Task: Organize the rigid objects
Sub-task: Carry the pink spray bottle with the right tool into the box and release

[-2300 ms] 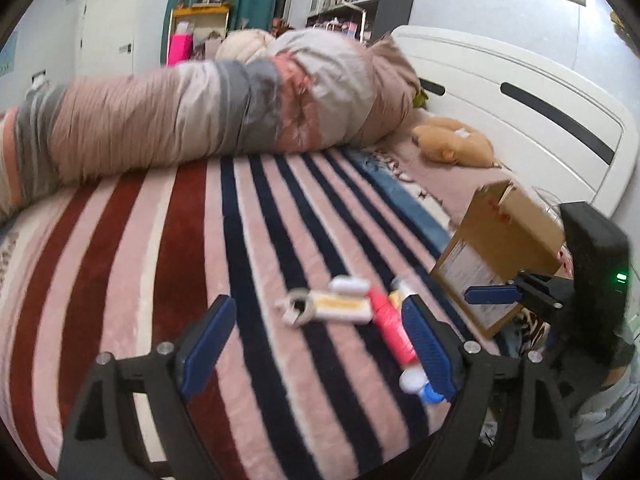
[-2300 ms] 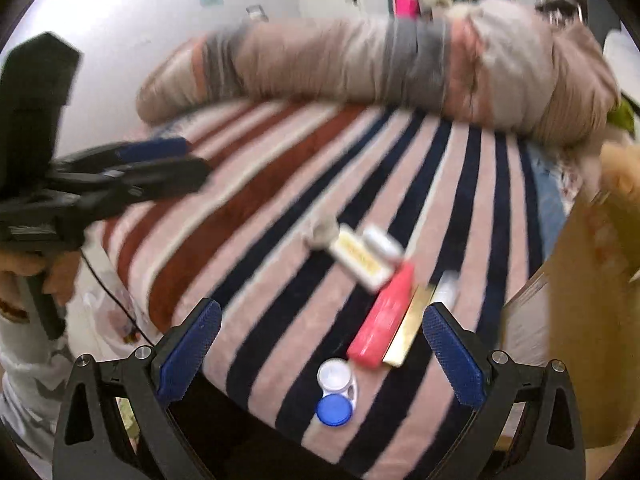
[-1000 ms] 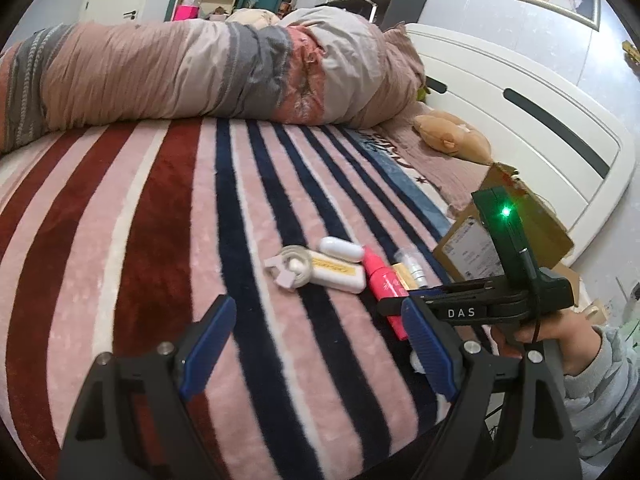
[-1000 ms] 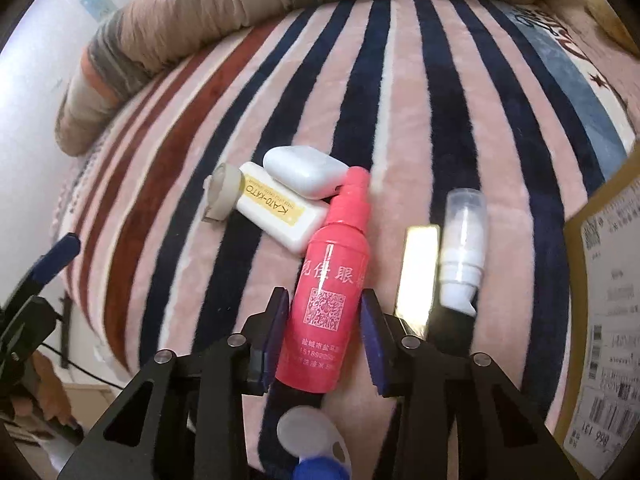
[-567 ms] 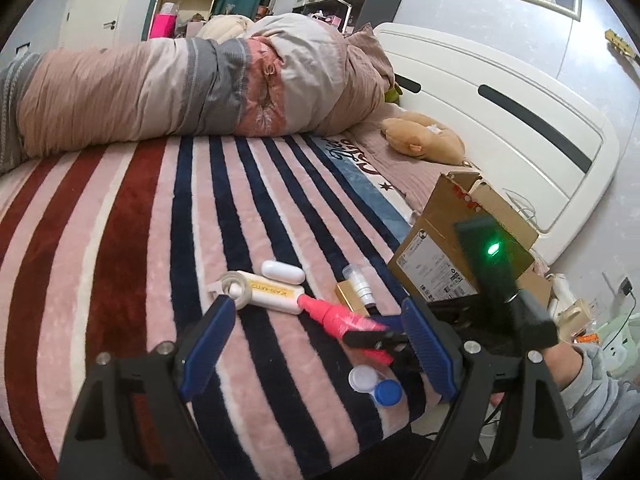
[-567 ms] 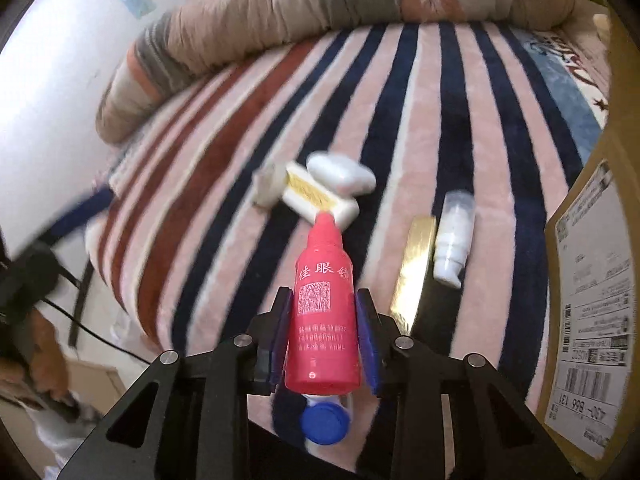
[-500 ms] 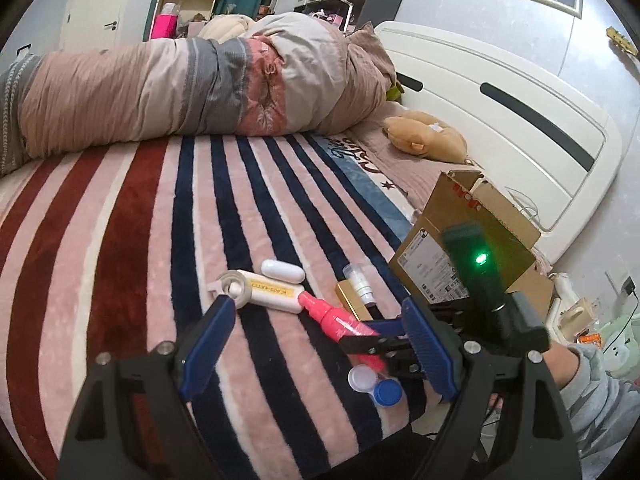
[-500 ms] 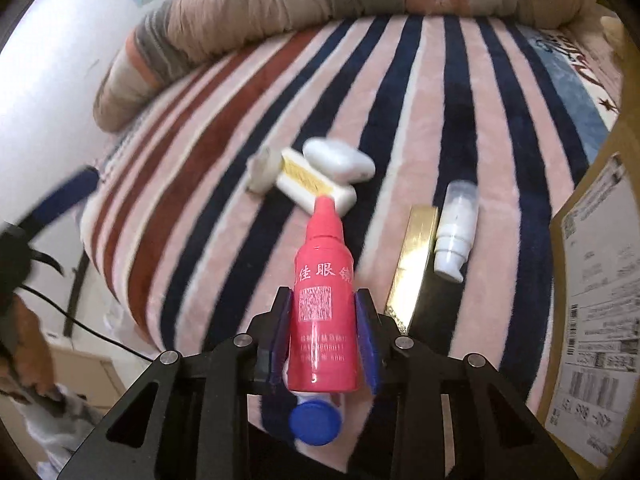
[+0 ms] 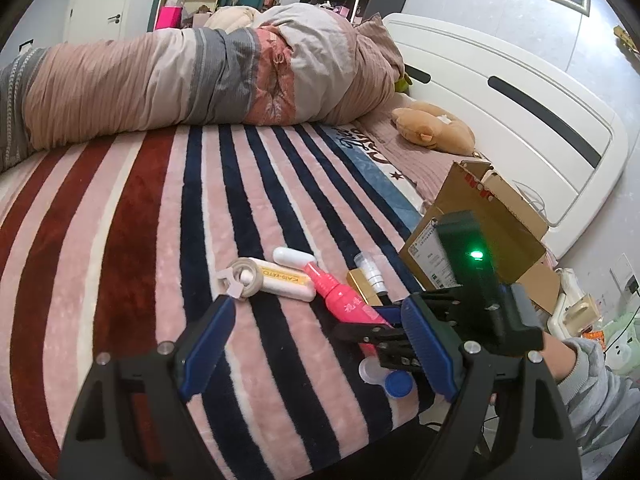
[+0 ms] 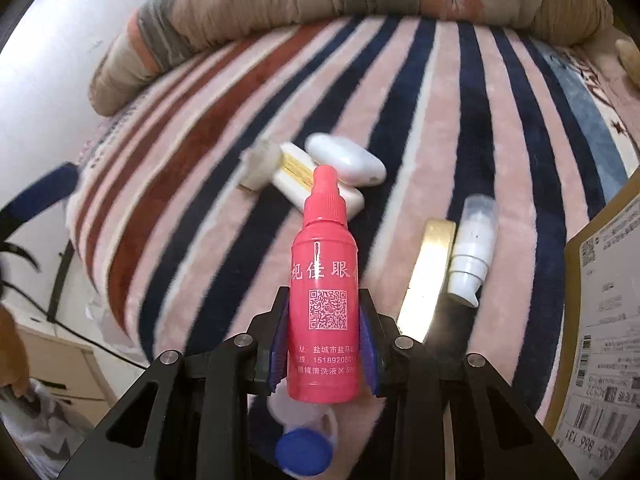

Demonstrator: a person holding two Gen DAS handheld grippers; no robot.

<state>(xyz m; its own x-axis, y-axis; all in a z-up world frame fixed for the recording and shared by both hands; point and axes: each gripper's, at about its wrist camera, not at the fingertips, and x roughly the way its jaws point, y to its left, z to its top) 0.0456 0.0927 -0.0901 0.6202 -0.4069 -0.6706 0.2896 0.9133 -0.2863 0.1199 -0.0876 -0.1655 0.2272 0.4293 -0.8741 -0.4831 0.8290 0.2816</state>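
my right gripper pinches the pink spray bottle, nozzle toward 12 o'clock, apparently lifted off the striped blanket. at 2 o'clock lie a gold box and clear-capped white bottle, touching. my left gripper hangs spread wide, holding nothing.

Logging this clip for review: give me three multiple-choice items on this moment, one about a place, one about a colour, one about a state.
1. Where is the cardboard box?
A. right of the small items
B. on the duvet
C. on the floor

2. What colour is the held bottle?
A. white
B. gold
C. pink

3. How is the left gripper?
A. shut on a tube
B. open and empty
C. out of view

Answers: 1 A, it stands at the bed's right edge; 2 C, pink in the right gripper; 3 B, its blue fingers stand apart.
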